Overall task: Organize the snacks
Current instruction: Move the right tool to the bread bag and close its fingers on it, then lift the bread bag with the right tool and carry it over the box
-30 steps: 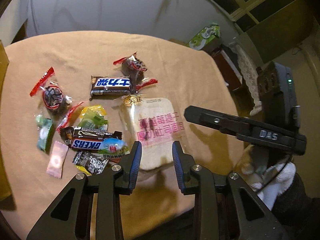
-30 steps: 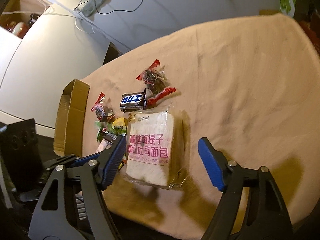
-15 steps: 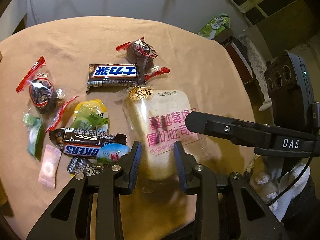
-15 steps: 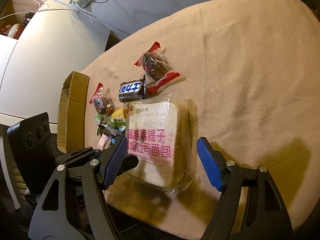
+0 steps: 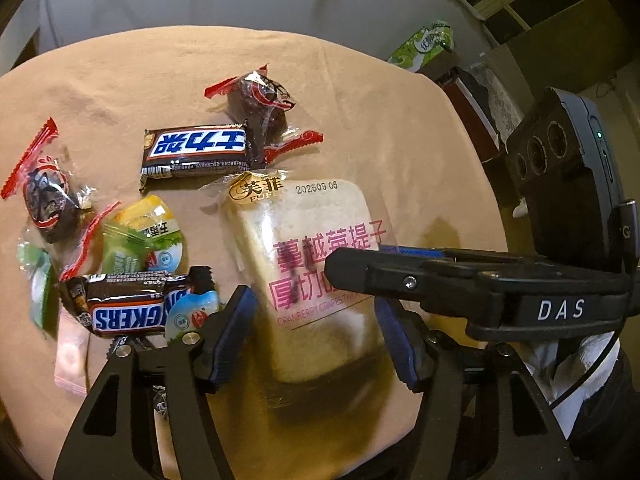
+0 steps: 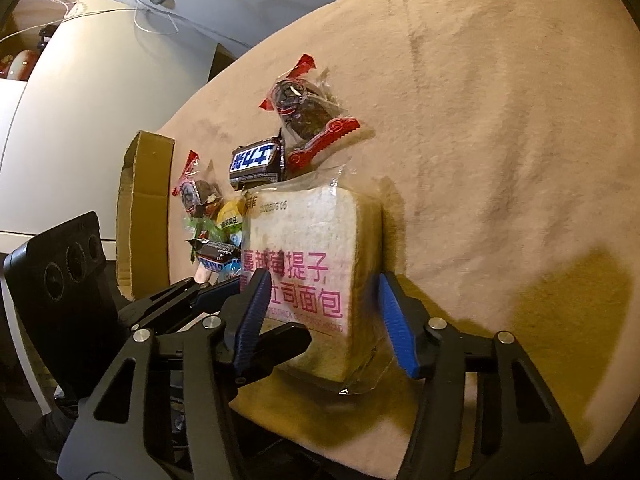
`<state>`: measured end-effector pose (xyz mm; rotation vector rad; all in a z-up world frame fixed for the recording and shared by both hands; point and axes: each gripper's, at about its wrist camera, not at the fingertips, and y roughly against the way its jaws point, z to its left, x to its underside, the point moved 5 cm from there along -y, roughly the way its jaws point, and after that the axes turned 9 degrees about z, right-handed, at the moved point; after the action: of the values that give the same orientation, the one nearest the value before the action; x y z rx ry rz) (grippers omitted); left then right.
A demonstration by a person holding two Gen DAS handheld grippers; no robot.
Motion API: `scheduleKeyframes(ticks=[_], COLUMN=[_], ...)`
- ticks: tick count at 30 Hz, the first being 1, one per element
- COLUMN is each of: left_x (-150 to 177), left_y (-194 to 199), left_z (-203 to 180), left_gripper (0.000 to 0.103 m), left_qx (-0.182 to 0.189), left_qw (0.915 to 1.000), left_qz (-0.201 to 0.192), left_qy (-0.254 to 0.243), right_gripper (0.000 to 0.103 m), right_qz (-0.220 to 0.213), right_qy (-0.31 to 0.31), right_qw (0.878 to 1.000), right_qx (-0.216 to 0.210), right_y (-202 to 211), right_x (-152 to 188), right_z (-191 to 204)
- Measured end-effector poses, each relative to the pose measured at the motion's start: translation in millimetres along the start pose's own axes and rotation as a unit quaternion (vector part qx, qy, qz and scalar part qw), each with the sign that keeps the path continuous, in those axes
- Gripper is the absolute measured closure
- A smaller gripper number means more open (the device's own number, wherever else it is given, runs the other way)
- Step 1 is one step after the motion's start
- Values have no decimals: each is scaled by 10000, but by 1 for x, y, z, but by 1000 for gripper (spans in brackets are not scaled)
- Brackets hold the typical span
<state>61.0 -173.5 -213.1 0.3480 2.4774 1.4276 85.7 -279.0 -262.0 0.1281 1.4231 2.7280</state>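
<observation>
While the left gripper, its jaws just widened, straddles the near end of the wrapped bread slice lying on the tan cloth beside the Snickers bar, the right gripper, jaws narrowing but unclamped, flanks it too.

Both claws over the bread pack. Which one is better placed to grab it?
Probably right. The right claw has been closing, a finger on either side of the bread pack. The left claw has just been opening, also astride it, beside the Snickers bar.
</observation>
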Motion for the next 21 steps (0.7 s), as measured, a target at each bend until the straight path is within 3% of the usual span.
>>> scheduleKeyframes(ticks=[9,15,21], left_x=[0,5,14], left_y=[33,64,96], left_z=[-4,3,23], left_gripper=[42,42,42], left_qx=[12,-138,-211], left_qw=[9993,9973,9940], left_qz=[-368,-715,-1051], left_qy=[-24,-67,196], right_gripper=[47,47,47], right_qz=[-124,-225,-204], right_qy=[134,450,839], right_qw=[9998,9987,9963], right_qx=[11,40,-25], right_y=[17,31,33], right_x=[0,-6,-15], right_z=[18,48,88])
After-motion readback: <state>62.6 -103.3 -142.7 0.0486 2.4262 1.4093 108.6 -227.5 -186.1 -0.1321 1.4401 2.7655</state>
